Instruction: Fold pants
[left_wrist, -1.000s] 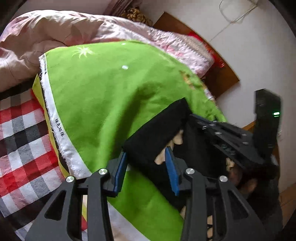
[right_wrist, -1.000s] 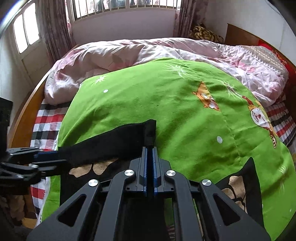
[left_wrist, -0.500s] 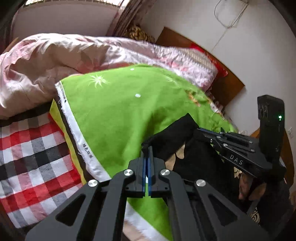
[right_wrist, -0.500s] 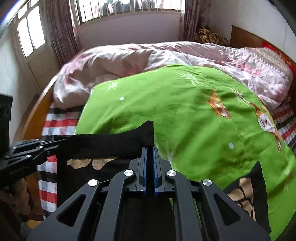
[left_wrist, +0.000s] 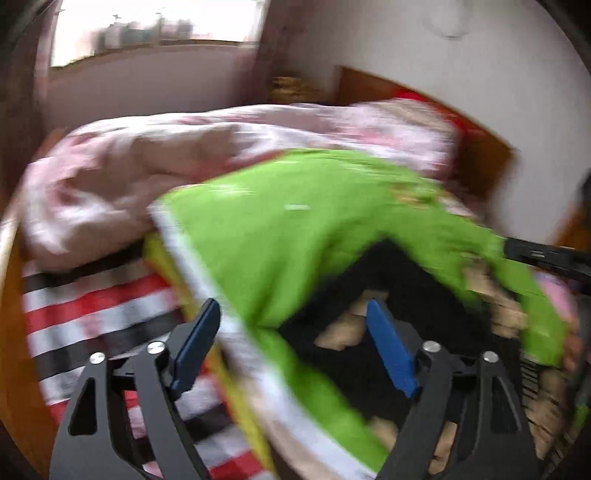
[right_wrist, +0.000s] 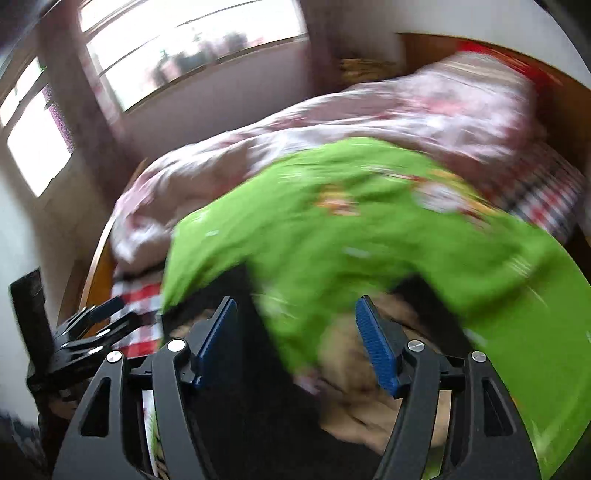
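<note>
— Both tongs stand apart. Left tongs (left_wrist: 291, 347) have just been opening, and their blue pads (left_wrist: 389, 349) press on nothing; green blanket and a corner of black cloth show in the gap, lying on the bed beyond.
— And the right tongs (right_wrist: 295, 338)?
— Those have just been opening too, pads wide, gripping nothing. Blurred green and black cloth lie past them.
— Where are the pants (left_wrist: 373, 291)?
— On the bed, at its near edge. They are black with tan patches, and they rest on the green blanket (left_wrist: 295, 236), which covers most of the bed. In the right view the pants (right_wrist: 258, 387) fill the lower middle under the tongs.
— What about the bed itself?
— A red, white and black checked sheet (left_wrist: 88, 317) shows at the left, beside the blanket's white border. A pink quilt (left_wrist: 155, 162) is heaped along the far side. A brown wooden headboard (left_wrist: 480, 147) stands against the white wall.
— And the room?
— A bright window (right_wrist: 192, 48) sits behind the bed, with a second one (right_wrist: 33, 147) on the side wall. Everything is blurred, so fine detail cannot be told. The other tool shows at the edge of each view.
</note>
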